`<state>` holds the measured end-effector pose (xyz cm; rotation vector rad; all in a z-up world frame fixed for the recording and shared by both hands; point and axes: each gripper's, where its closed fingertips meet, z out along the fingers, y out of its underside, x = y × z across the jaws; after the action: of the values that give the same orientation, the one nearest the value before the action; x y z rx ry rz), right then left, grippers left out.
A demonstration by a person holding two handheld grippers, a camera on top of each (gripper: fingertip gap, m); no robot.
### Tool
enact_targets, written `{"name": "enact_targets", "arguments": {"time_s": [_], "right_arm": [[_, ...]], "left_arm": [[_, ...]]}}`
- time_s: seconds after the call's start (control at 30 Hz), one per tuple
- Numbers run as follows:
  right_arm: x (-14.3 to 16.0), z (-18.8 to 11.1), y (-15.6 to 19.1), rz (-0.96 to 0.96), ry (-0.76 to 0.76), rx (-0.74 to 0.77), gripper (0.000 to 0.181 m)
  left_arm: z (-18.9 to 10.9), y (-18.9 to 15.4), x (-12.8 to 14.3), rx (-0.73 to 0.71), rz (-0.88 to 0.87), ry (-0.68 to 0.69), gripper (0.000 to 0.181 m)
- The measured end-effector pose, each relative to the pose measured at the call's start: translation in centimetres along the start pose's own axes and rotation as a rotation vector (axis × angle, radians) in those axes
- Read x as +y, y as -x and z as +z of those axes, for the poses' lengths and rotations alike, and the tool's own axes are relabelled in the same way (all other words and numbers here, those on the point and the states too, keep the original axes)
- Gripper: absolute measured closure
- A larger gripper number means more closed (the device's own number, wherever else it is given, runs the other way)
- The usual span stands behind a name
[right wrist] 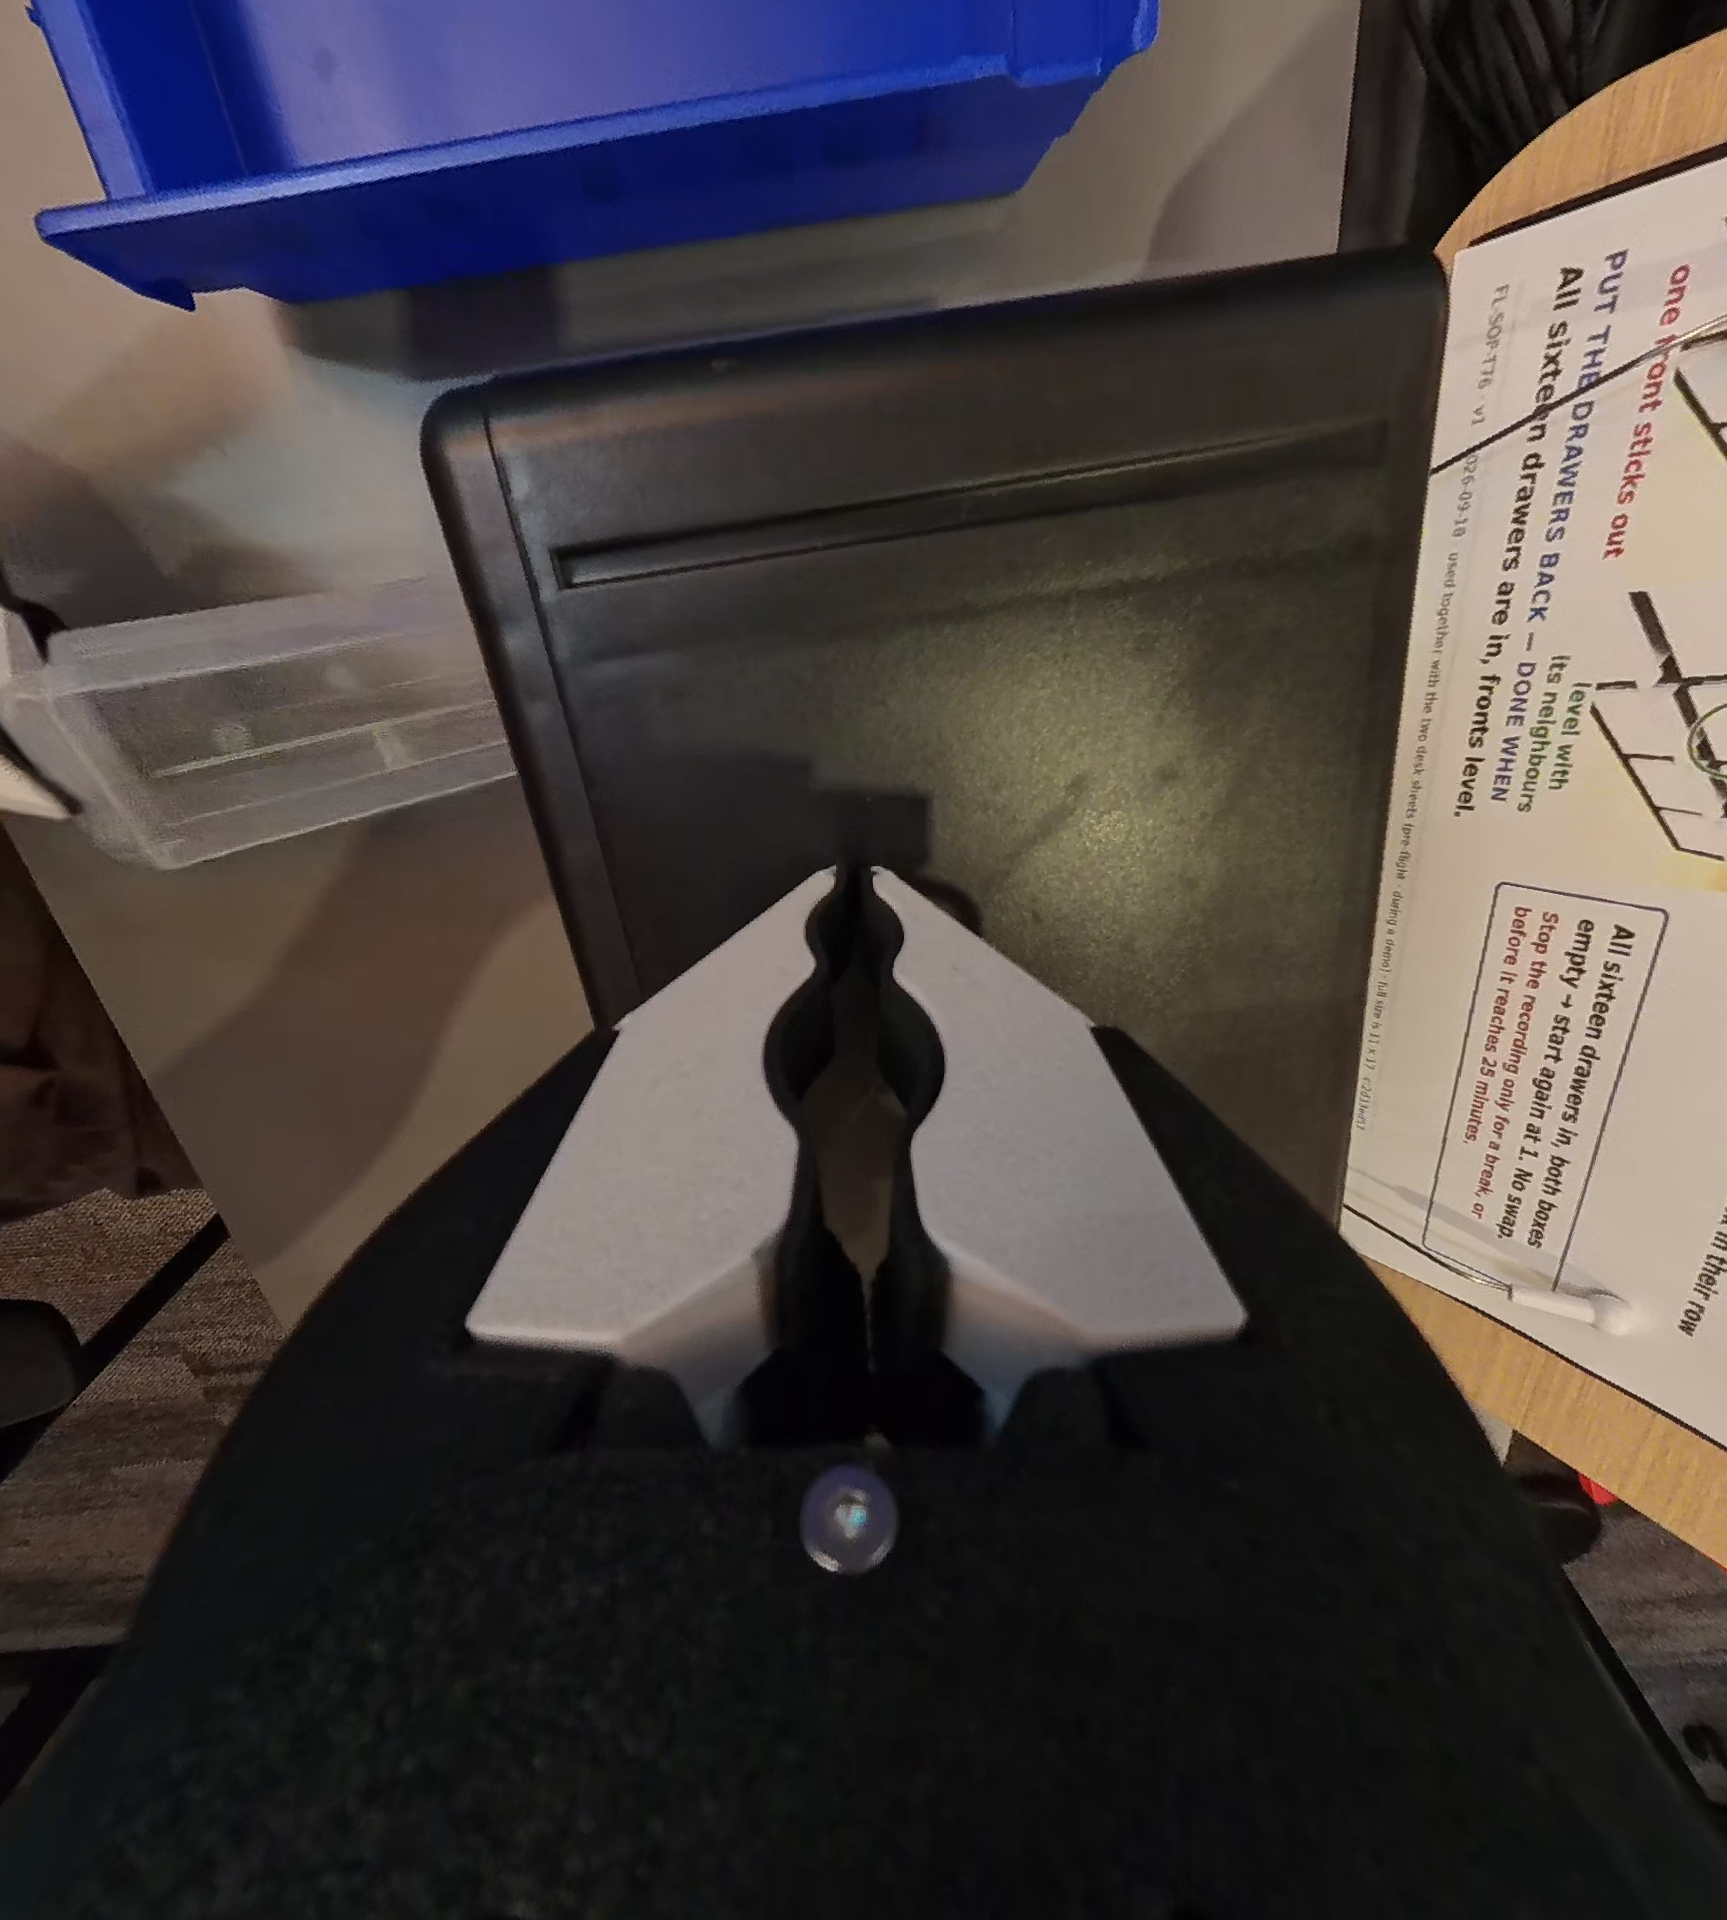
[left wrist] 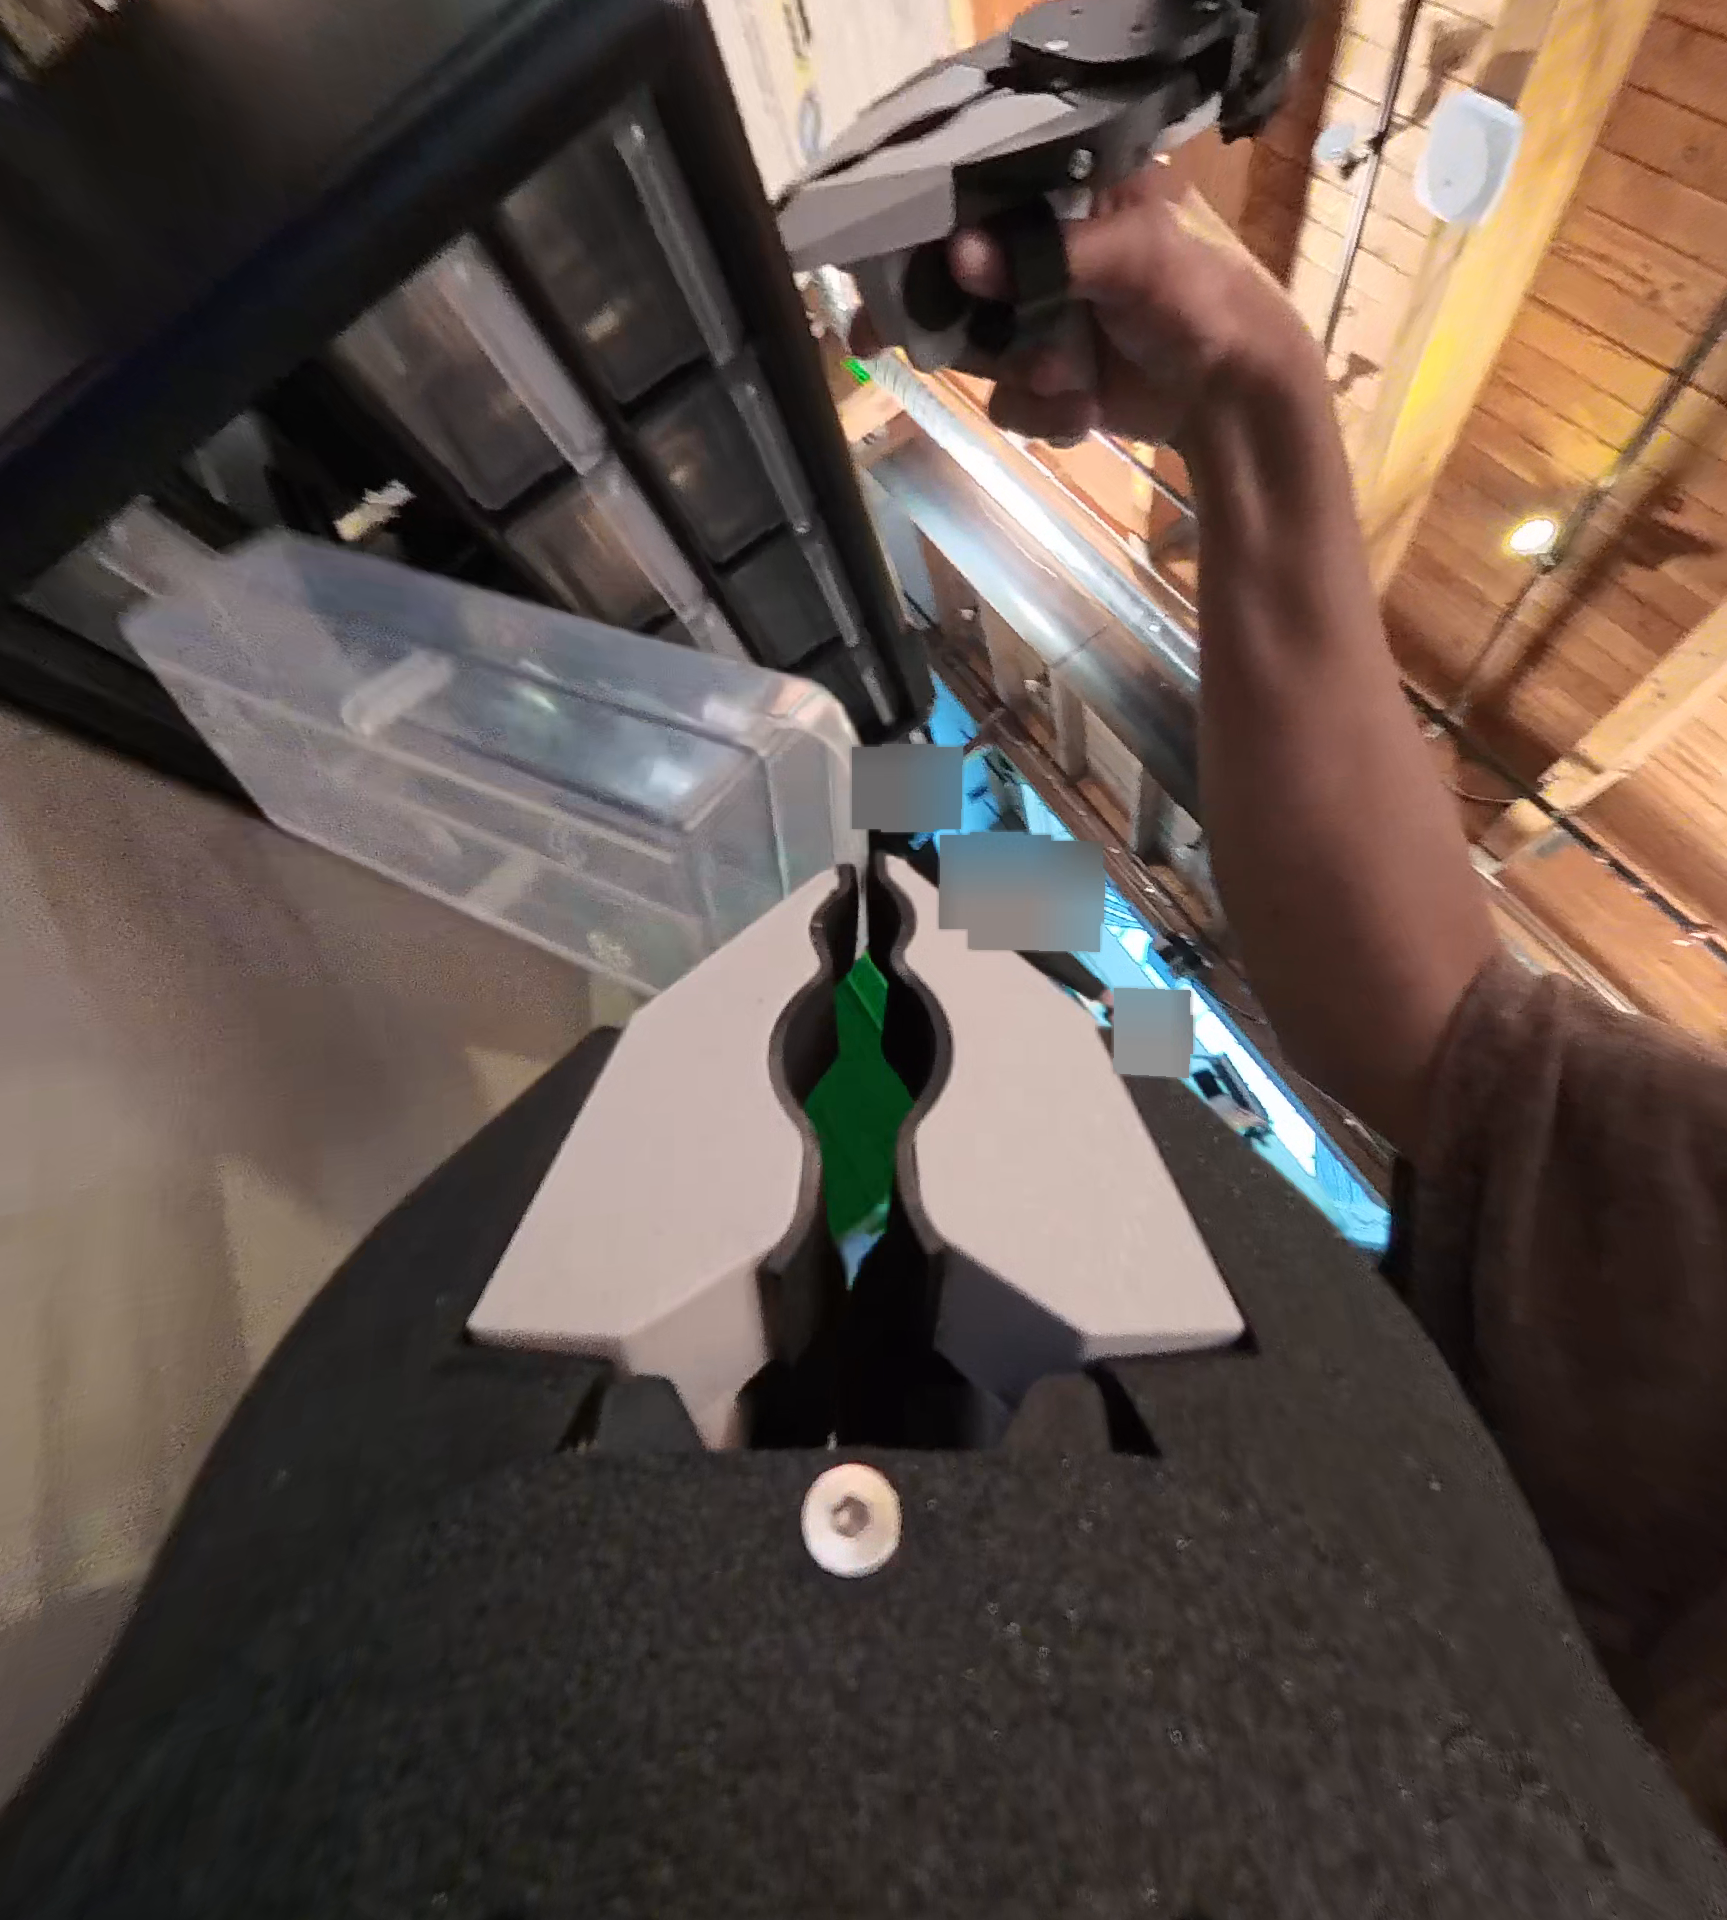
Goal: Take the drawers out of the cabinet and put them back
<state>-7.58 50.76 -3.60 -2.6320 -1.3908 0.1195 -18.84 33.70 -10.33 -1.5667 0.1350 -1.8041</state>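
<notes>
Black plastic frames the cabinet [left wrist: 246, 343], which in the left wrist view stands tilted across the upper left with its grid of dark-fronted small drawers [left wrist: 578, 260] facing the camera. One clear drawer [left wrist: 485, 769] sticks well out of a lower slot on the near side, its far end still inside the frame. A grey tabletop [left wrist: 111, 1039] lies below it. Overhead run wooden planks and beams, with a shiny metal duct [left wrist: 1046, 561] crossing behind the cabinet.

In the right wrist view the cabinet's plain black top [right wrist: 942, 644] fills the middle, and the same clear drawer [right wrist: 246, 717] juts out to the left. A blue bin [right wrist: 547, 125] sits beyond the cabinet at the far edge. To the right, a printed sheet [right wrist: 1607, 727] lies on a light wooden board [right wrist: 1524, 1392].

The left gripper [left wrist: 864, 873] has its pale fingers [left wrist: 693, 1122] brought almost together, leaving only a thin slit; its tips sit right at the drawer's near front corner, though whether they pinch the edge cannot be told. The right gripper [right wrist: 854, 878] also shows its fingers [right wrist: 672, 1122] nearly touching, with nothing between them, tips poised just over the cabinet's top. Seen from the left wrist view, the right gripper [left wrist: 797, 208] hangs above the cabinet in a person's hand [left wrist: 1129, 312].
</notes>
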Motion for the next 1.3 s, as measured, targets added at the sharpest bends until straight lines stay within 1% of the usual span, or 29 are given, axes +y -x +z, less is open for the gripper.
{"name": "enact_targets", "arguments": {"time_s": [0.07,0.17,0.23,0.27,0.33,0.37,0.47,0.6,0.73,0.83,0.93,1.0,1.07,1.1,1.13,1.17,1.2,1.23,1.27,1.3], "right_arm": [[0.0,0.0,0.0,0.004,-0.003,0.000,0.181],[0.0,0.0,0.0,0.006,-0.004,0.000,0.181],[0.0,0.0,0.0,0.006,-0.005,0.004,0.181],[0.0,0.0,0.0,0.007,-0.006,0.005,0.181],[0.0,0.0,0.0,0.012,-0.016,0.006,0.181],[0.0,0.0,0.0,0.015,-0.023,0.006,0.181],[0.0,0.0,0.0,0.027,-0.045,0.007,0.181],[0.0,0.0,0.0,0.031,-0.055,0.012,0.181],[0.0,0.0,0.0,0.027,-0.041,0.020,0.181],[0.0,0.0,0.0,0.024,-0.033,0.027,0.181],[-0.1,0.0,0.0,0.018,-0.039,0.033,0.181],[-0.1,0.0,0.0,0.019,-0.053,0.035,0.181],[-0.1,-0.1,-0.2,-0.052,-0.072,0.067,0.181],[0.0,-0.3,-0.5,-0.071,-0.091,0.110,0.181],[-0.3,-1.0,-0.5,-0.069,-0.148,0.138,0.181],[-0.9,-2.2,0.4,-0.062,-0.239,0.135,0.181],[-1.2,-3.3,2.3,-0.072,-0.332,0.101,0.157],[-1.1,-4.1,4.4,-0.085,-0.397,0.079,0.148],[-0.4,-4.3,6.7,-0.113,-0.430,0.073,0.143],[0.7,-3.7,9.0,-0.153,-0.438,0.073,0.141]], "left_arm": [[-0.3,-1.2,0.6,0.069,-0.062,0.047,0.181],[-0.9,-3.4,1.8,0.248,-0.297,0.149,0.181],[-1.3,-4.1,3.4,0.289,-0.417,0.270,0.181],[-1.7,-4.6,4.8,0.313,-0.463,0.375,0.181],[-2.5,-4.3,7.3,0.266,-0.467,0.532,0.181],[-3.0,-4.5,8.2,0.271,-0.502,0.601,0.181],[-4.3,-3.9,9.7,0.212,-0.517,0.725,0.181],[-5.6,-2.1,10.3,0.090,-0.517,0.840,0.179],[-7.0,0.1,10.7,-0.060,-0.469,0.947,0.177],[-8.0,2.0,11.2,-0.170,-0.397,0.994,0.176],[-8.6,3.6,11.4,-0.242,-0.320,1.010,0.174],[-8.7,4.0,11.3,-0.254,-0.273,1.009,0.174],[-8.6,4.2,11.2,-0.256,-0.194,1.020,0.157],[-8.7,4.4,11.2,-0.269,-0.144,1.030,0.148],[-8.6,4.6,11.0,-0.274,-0.086,1.033,0.139],[-8.5,4.8,10.7,-0.285,-0.014,1.027,0.137],[-8.4,5.2,10.2,-0.302,0.075,1.016,0.136],[-8.3,5.6,9.6,-0.322,0.171,0.997,0.135],[-8.2,5.9,8.9,-0.333,0.266,0.974,0.134],[-8.1,6.0,8.2,-0.336,0.350,0.947,0.134]]}}
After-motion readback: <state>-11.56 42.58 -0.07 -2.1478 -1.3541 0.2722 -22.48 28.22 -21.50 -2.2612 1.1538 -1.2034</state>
